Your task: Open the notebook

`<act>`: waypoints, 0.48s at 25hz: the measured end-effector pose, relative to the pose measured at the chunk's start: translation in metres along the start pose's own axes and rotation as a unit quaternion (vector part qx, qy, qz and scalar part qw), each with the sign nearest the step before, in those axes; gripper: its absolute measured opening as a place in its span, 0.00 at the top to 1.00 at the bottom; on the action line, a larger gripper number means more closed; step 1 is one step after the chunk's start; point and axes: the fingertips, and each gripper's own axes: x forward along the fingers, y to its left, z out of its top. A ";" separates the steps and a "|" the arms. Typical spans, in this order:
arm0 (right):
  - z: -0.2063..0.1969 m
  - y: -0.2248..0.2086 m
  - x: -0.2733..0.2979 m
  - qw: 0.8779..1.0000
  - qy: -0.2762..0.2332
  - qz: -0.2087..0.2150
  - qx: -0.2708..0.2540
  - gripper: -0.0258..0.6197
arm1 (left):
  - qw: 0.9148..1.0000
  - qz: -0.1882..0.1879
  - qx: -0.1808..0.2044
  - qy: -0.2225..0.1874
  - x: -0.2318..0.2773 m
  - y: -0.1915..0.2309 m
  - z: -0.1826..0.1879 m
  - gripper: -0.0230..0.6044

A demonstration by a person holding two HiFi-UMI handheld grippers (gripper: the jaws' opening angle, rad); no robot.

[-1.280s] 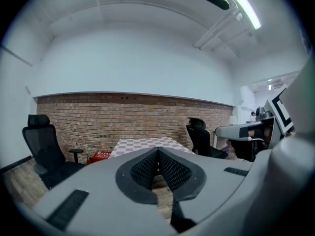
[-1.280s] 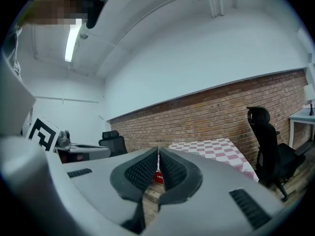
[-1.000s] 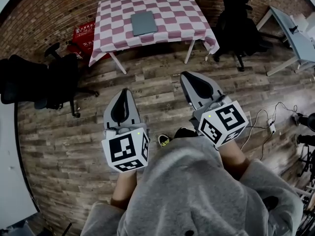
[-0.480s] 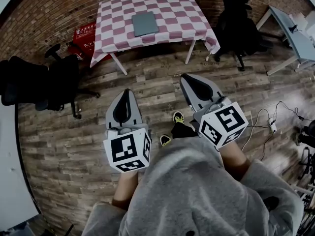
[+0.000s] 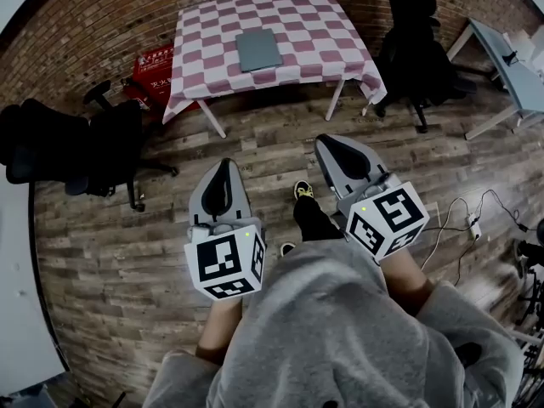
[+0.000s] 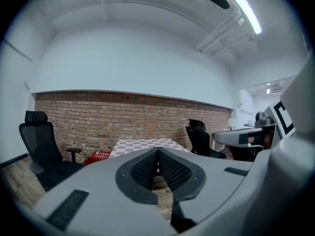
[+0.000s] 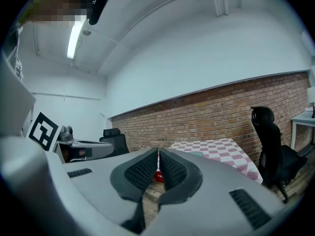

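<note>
black office chair (image 5: pixel 85 147) far left, red box (image 5: pixel 157 66) by the brick wall. left gripper (image 5: pixel 223 163) held over the wood floor, jaws together, nothing in them. grey notebook (image 5: pixel 258 49) lies closed on the checkered table (image 5: pixel 204 36), well ahead of both grippers. right gripper (image 5: pixel 328 141) also jaws together, empty. second black chair (image 5: pixel 416 41) right of the table.

Grey notebook (image 5: pixel 258 49): closed, flat, near centre of pink-white checked tablecloth, slightly toward far edge.
</note>
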 end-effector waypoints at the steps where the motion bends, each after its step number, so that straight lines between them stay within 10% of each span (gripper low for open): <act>1: 0.001 -0.001 0.003 1.000 -0.001 0.001 -0.001 0.91 | 1.000 0.001 0.000 -0.001 0.002 0.001 0.001 0.95; 12: 0.001 -0.028 0.039 1.000 0.000 0.009 -0.001 0.91 | 1.000 0.001 0.004 0.004 0.048 0.008 0.005 0.95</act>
